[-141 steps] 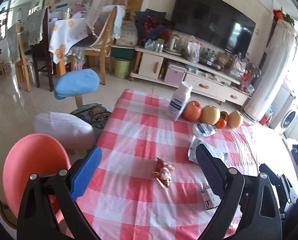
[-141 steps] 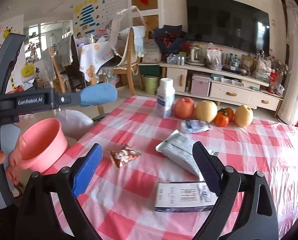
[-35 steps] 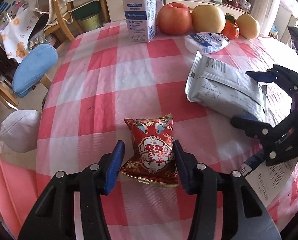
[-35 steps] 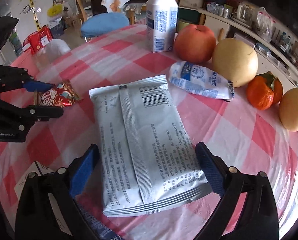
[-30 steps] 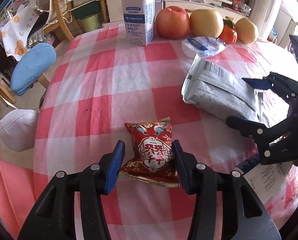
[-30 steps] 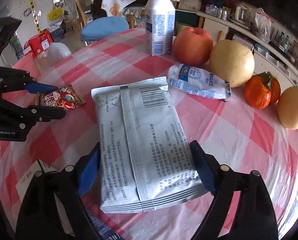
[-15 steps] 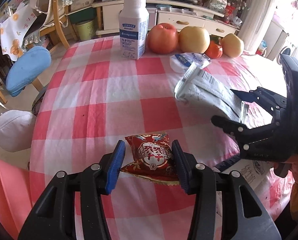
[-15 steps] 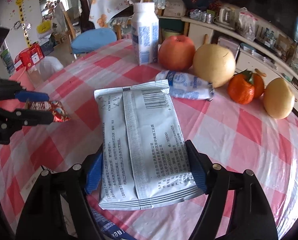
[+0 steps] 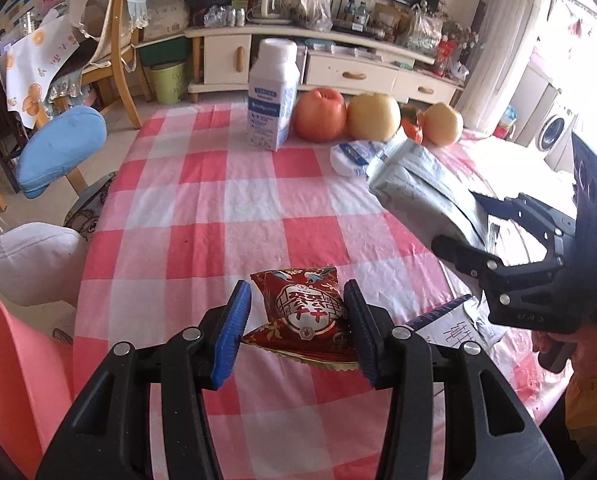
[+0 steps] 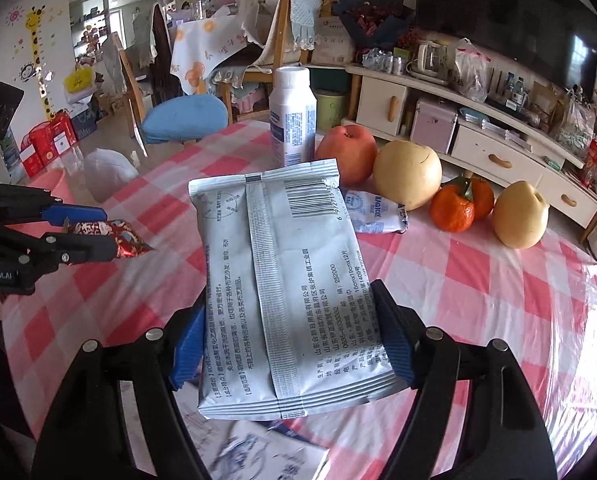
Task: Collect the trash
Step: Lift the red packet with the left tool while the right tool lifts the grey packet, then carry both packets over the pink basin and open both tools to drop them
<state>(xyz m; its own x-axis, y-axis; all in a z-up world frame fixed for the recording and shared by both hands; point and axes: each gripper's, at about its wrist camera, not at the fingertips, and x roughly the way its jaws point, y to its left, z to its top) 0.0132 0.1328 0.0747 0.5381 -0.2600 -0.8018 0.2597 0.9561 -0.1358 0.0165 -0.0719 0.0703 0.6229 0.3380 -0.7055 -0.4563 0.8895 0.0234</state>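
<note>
Snack wrapper (image 9: pixel 303 312) and grey pouch (image 10: pixel 286 280) jaw-pinched above checkered tablecloth (image 9: pixel 202 216), cluttered living room.

A red-and-gold snack packet (image 9: pixel 304 312), a silver-grey pouch (image 10: pixel 286 280), and a red-and-white checked tablecloth (image 9: pixel 202 216).

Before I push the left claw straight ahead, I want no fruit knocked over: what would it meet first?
The left claw holds the red snack packet above the table. Straight ahead lies bare checked tablecloth, then probably the white milk bottle, with the red apple just right of it. Depth is unclear.
</note>
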